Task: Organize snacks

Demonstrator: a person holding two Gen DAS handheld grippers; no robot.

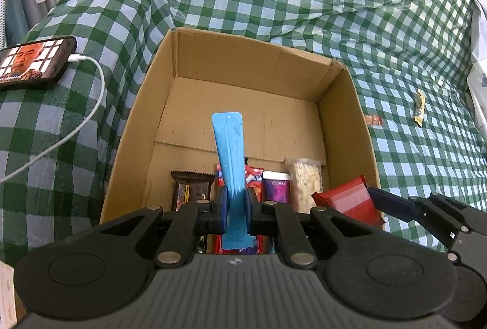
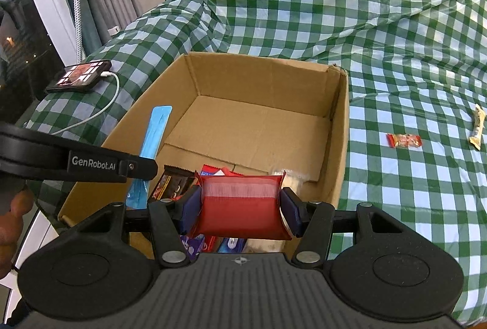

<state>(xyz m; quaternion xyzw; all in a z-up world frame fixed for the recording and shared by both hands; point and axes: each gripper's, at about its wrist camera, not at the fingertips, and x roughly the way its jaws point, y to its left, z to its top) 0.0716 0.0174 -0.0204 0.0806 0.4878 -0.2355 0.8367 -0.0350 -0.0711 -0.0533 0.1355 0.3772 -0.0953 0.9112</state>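
Note:
An open cardboard box (image 1: pixel 344 122) (image 2: pixel 341 128) sits on the checked cloth. Along its near side lie a brown bar (image 1: pixel 190 186) (image 2: pixel 173 181), a red-blue pack (image 1: pixel 254 177), a purple pack (image 1: pixel 275 189) and a pale nut bar (image 1: pixel 306 184). My left gripper (image 1: pixel 235 204) is shut on a long blue sachet (image 1: pixel 229 152) (image 2: pixel 153 134), held above the box's near side. My right gripper (image 2: pixel 240 209) is shut on a red packet (image 2: pixel 240 207) (image 1: pixel 350 201), held over the box's near right part.
A small red snack (image 2: pixel 404 140) (image 1: pixel 373 119) and a yellow bar (image 2: pixel 476 128) (image 1: pixel 419 107) lie on the green checked cloth (image 2: pixel 395 40) right of the box. A phone (image 1: pixel 33 63) (image 2: pixel 80 76) with a white cable (image 1: pixel 91 104) lies at the left.

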